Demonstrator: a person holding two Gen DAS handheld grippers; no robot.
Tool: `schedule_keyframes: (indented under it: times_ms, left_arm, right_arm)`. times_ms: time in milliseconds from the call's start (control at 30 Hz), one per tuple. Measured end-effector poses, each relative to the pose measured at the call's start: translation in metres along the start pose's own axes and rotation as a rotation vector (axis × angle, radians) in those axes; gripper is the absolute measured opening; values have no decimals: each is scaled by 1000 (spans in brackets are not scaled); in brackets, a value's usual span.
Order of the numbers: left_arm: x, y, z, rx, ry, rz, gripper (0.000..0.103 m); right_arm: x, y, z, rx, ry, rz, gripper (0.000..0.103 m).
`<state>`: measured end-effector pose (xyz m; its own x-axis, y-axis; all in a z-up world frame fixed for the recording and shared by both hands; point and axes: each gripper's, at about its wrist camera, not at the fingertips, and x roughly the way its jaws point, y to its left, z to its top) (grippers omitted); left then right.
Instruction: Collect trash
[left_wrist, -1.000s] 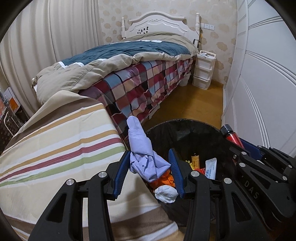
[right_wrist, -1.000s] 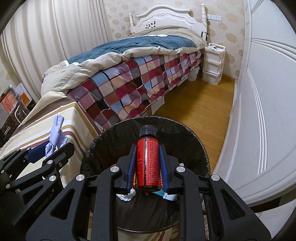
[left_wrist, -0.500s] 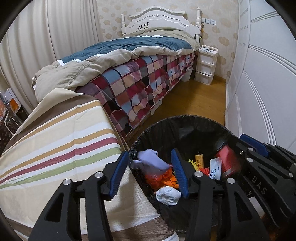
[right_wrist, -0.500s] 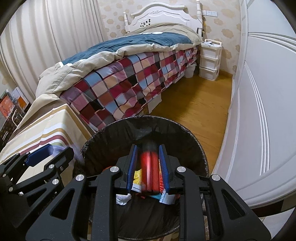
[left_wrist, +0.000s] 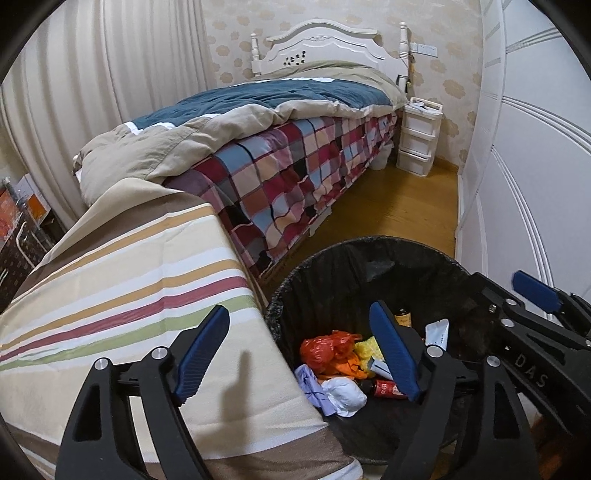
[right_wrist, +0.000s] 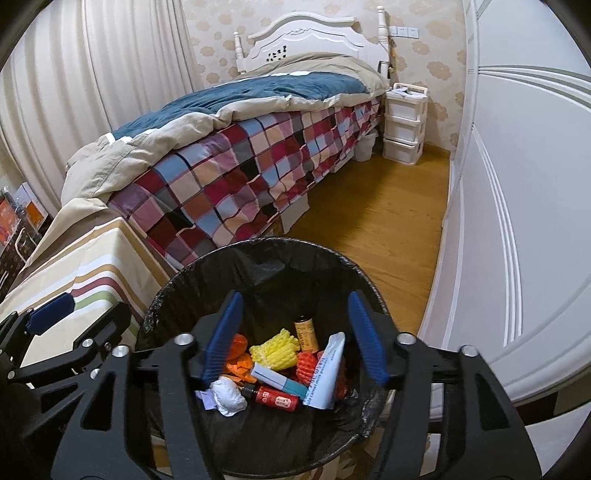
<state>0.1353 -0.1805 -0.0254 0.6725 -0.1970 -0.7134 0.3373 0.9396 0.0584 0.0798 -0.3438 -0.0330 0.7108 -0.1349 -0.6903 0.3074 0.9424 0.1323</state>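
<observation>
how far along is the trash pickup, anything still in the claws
Done: the red bottle and the lilac wrapper now lie in the black bin with the other trash. In hand: nothing; the left claw and right claw have just been opening and stand empty. Left: no more loose trash shows here.

Crinkly black plastic bin liner (right_wrist: 192, 280) — glossy wood floor (right_wrist: 388, 221), striped cloth (left_wrist: 129, 280)

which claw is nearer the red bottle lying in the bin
Right. The right claw hangs open straight over the red bottle in the bin; the left claw, also open, straddles the bin's rim beside the striped cloth.
</observation>
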Motion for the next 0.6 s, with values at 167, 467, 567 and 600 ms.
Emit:
schedule_keyframes:
  times_ms: [167,467,567,600]
  left_arm:
    - [-3,3,-2,-7,-6,16,80]
    - [-19,13,-14,-23,-15,29,81]
    - [-27,18,-21,-27,-23,35,81]
    - [-30,20,-23,-29,-25,38,81]
  right_arm:
    - [-3,-1,-2,-4,-7,-13,73]
    - [-15,3,-13,-13,-5,-22,78]
    - [-20,6,-20,-23,-4,-19,78]
    - [-22,8,-22,-25,-5,-19,78]
